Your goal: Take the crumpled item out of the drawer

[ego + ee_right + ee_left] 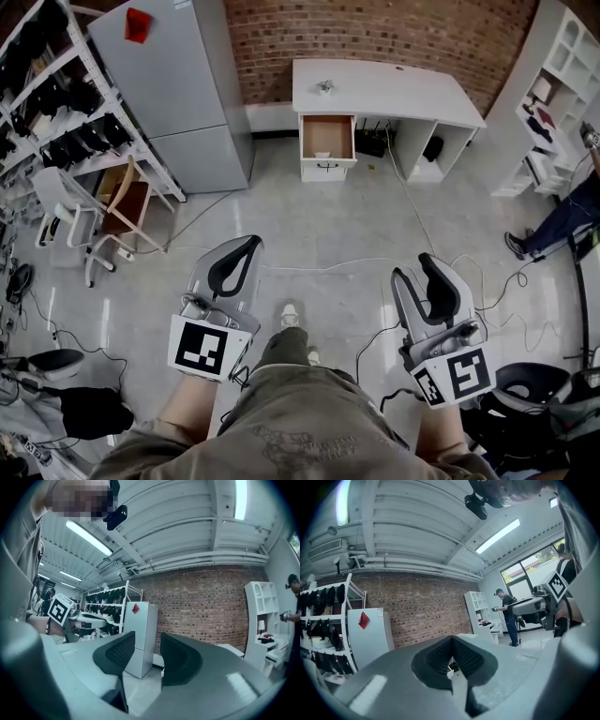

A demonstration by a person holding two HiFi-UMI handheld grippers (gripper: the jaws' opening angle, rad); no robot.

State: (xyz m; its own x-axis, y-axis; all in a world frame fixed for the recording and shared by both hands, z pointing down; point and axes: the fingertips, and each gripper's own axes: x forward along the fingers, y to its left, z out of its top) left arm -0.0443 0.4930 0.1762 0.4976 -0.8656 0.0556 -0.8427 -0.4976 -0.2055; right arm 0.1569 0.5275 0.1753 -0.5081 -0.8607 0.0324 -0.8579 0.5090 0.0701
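The open drawer [327,138] stood well ahead of both tools, roughly midway between them, neither clearly nearer. No crumpled item could be made out inside it. The left gripper [251,244] had its jaws together on nothing; the right gripper [415,268] had its jaws apart and empty.

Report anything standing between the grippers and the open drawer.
Nothing upright does. Bare floor runs from the left gripper and right gripper to the open drawer of the white desk; only thin cables lie across it.
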